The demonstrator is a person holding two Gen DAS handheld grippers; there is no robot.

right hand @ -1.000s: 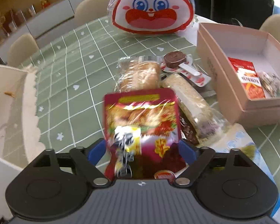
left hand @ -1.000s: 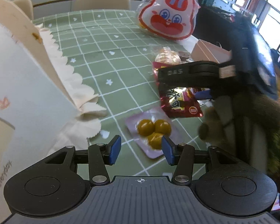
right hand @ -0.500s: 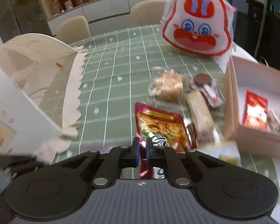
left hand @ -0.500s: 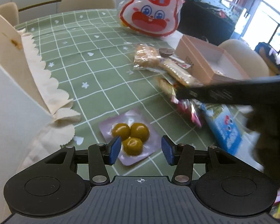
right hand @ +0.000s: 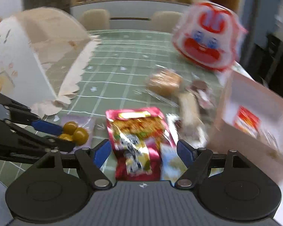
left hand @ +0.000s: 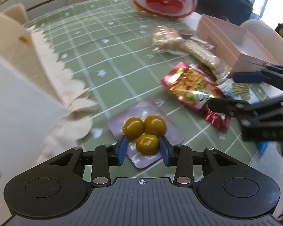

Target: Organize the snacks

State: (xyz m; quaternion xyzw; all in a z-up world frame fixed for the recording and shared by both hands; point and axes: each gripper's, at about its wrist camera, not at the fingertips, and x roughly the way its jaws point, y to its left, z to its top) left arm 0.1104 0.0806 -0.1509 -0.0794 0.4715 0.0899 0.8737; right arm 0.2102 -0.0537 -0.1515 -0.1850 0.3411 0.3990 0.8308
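Observation:
A purple pack of three yellow-brown balls [left hand: 145, 130] lies on the green checked tablecloth. My left gripper [left hand: 143, 148] is open, its blue fingertips on either side of the pack's near end. The pack also shows in the right wrist view [right hand: 75, 131]. A red foil snack bag [left hand: 194, 88] lies to the right of it. My right gripper [right hand: 144, 150] is open, its fingertips on either side of the red bag [right hand: 137, 137], which lies flat on the table.
A pink open box [left hand: 234, 41] with packets inside stands at the right. A large cream paper bag [left hand: 18, 86] fills the left. A rabbit-face bag [left hand: 166, 0] stands at the back. Wrapped bread and bars [left hand: 181, 43] lie between. A blue packet [right hand: 171, 160] lies beside the red bag.
My right gripper has let go of the red bag and opened wide. My left gripper has moved forward so that its fingertips flank the purple pack.

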